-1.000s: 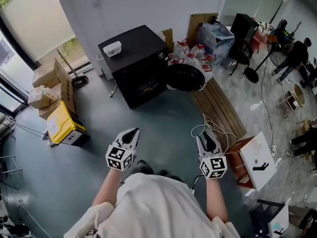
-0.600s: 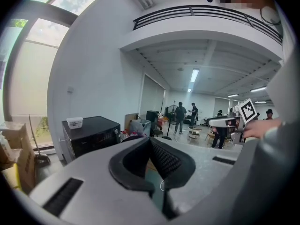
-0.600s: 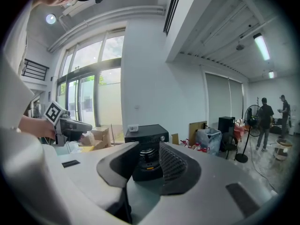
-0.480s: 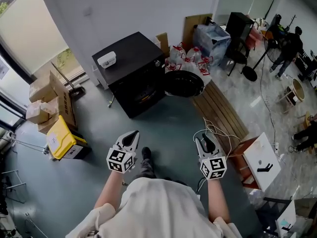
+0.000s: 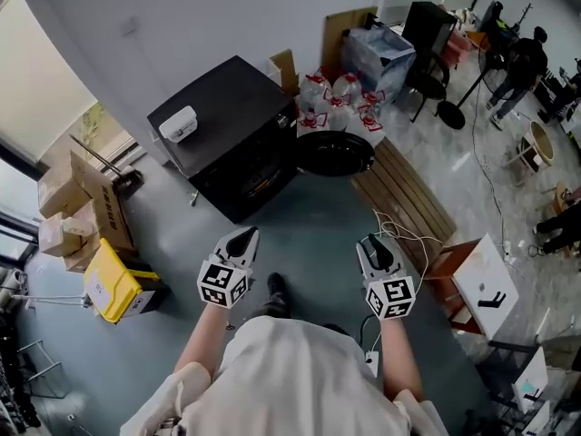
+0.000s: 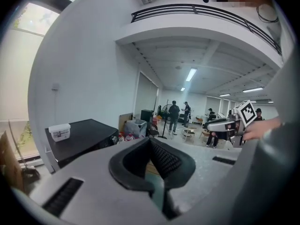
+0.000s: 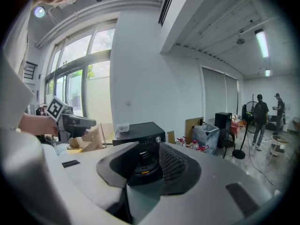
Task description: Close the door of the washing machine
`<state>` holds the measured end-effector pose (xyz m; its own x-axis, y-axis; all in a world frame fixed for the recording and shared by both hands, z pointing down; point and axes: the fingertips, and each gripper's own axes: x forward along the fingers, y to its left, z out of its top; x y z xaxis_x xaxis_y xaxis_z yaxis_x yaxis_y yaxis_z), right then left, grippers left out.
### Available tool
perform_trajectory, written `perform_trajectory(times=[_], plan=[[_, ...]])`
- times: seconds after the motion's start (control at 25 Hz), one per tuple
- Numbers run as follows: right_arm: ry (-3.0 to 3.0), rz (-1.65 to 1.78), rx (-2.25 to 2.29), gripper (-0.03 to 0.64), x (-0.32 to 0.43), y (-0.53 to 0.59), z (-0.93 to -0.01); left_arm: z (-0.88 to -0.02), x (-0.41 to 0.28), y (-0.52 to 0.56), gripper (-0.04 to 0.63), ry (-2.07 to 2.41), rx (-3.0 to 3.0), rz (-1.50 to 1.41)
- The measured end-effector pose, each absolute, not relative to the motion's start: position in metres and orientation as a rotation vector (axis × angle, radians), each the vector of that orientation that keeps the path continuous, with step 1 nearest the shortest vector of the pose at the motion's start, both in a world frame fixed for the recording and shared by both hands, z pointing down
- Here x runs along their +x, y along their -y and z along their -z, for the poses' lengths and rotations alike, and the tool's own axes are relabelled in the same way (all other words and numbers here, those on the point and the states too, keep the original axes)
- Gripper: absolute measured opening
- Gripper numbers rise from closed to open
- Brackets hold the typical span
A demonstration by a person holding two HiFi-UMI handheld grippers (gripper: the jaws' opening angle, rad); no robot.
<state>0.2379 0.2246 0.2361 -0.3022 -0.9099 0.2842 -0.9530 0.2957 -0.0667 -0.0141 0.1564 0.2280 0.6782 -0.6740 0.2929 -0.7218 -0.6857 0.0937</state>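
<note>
Ahead, the black box-shaped washing machine (image 5: 222, 121) stands by the white wall, its round dark door (image 5: 336, 153) hanging open beside a slatted wooden pallet (image 5: 404, 203). The left gripper (image 5: 241, 241) and right gripper (image 5: 375, 251) hover well apart from it, jaws spread and empty, with grey floor (image 5: 309, 225) between.

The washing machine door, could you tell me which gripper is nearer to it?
Right. The right gripper is almost straight before the door; the left gripper stands farther left.

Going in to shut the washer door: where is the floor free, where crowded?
Free: grey floor in front of the washing machine, up to its open door. Crowded: bags behind the door, wooden slats and a loose cable to its right, cardboard boxes on the left.
</note>
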Motion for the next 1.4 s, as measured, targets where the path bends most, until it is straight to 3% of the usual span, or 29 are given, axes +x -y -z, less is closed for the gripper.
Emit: perform_trajectory(times=[0.44, 0.8, 1.4], plan=[[2.279, -0.385, 1.787, 0.147, 0.192, -0.115, -0.249, -0.246, -0.038, -0.026, 0.009, 0.991, 2.767, -0.444], [2.222, -0.430, 1.738, 0.147, 0.183, -0.073, -0.266, -0.261, -0.031, 0.019, 0.009, 0.932, 2.740, -0.461], [2.290, -0.448, 1.438, 0.147, 0.238, 0.023, -0.347, -0.332, 0.054, 0.082, 0.009, 1.028, 2.604, -0.481]])
